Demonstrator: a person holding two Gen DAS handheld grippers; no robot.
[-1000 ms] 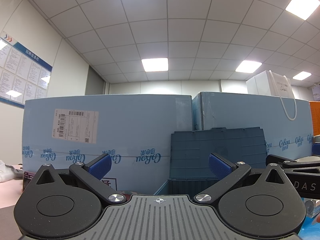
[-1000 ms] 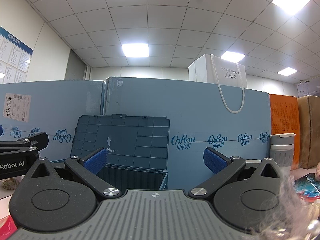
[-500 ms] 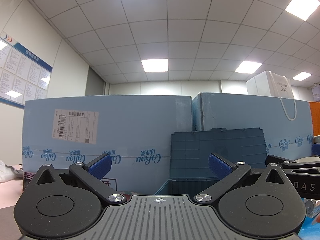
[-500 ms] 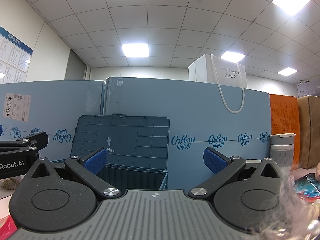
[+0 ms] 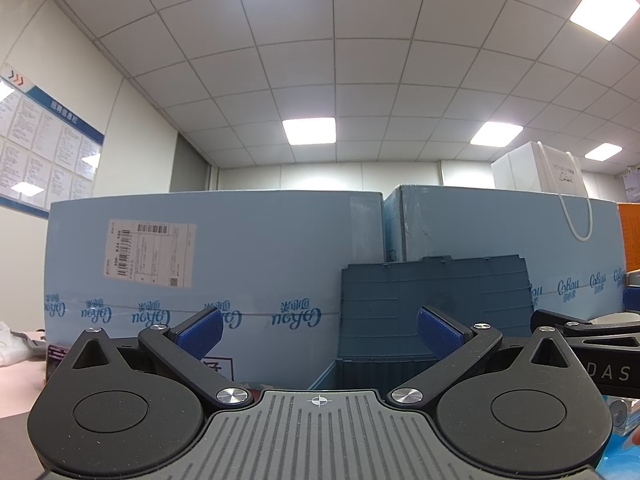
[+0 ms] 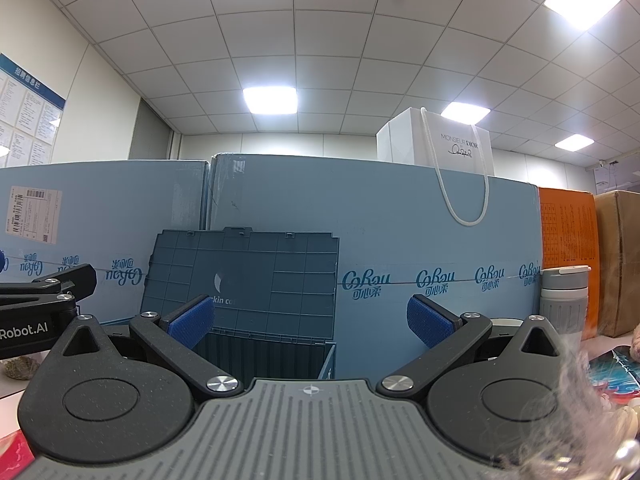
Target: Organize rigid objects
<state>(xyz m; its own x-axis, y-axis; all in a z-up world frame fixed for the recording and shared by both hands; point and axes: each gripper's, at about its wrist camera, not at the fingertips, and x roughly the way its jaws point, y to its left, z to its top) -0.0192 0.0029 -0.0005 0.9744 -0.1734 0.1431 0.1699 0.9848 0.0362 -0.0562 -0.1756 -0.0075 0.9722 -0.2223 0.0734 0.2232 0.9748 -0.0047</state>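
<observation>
Both sets of jaws are seen spread wide with nothing between them, the left gripper [image 5: 319, 330] and right gripper [image 6: 310, 318] held level. A dark blue storage case [image 6: 256, 276] is shown ahead with its lid raised against light blue cartons [image 5: 240, 256]; a grey flask [image 6: 564, 300] is seen at right.

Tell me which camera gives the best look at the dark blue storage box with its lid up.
The right wrist view: the storage box sits near the middle, its raised lid whole and the front rim showing between the open right gripper. In the left wrist view the box is off to the right, partly behind a finger of the open left gripper.
</observation>
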